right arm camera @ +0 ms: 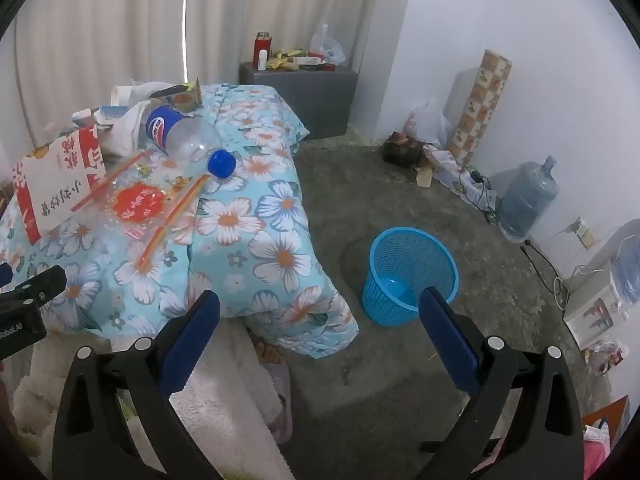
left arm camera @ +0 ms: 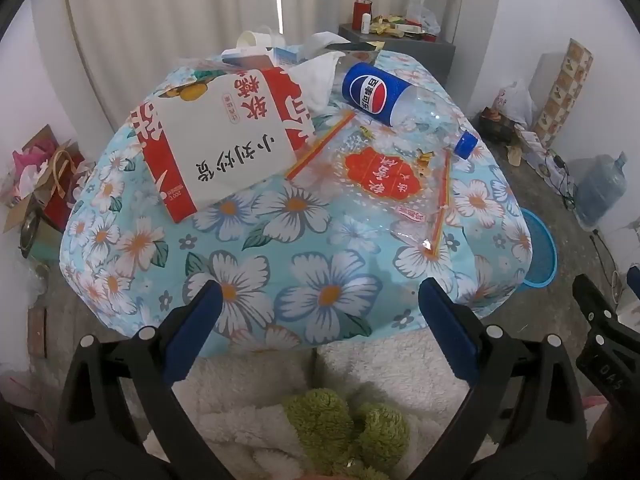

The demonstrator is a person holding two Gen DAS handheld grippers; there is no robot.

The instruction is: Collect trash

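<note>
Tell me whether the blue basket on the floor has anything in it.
Empty as far as visible: the blue basket stands upright on the floor and its bare bottom shows through the open top.

A matt floral cloth (left arm camera: pixel 288 264) drapes the surface, under a clear glossy plastic bottle (left arm camera: pixel 404 106), a smooth paper box (left arm camera: pixel 216 140) and a shiny transparent wrapper (left arm camera: pixel 384 184). The floor (right arm camera: pixel 400 184) is rough bare concrete. On it stands a blue plastic mesh basket (right arm camera: pixel 408 276).

You're looking at a worktop draped in a blue floral cloth (left arm camera: pixel 304 240), bearing a red-and-white carton (left arm camera: pixel 216 140), a clear printed plastic bag (left arm camera: pixel 380 172), an empty blue-labelled bottle (left arm camera: pixel 400 104) lying on its side and crumpled white tissue (left arm camera: pixel 316 76) behind them.
</note>
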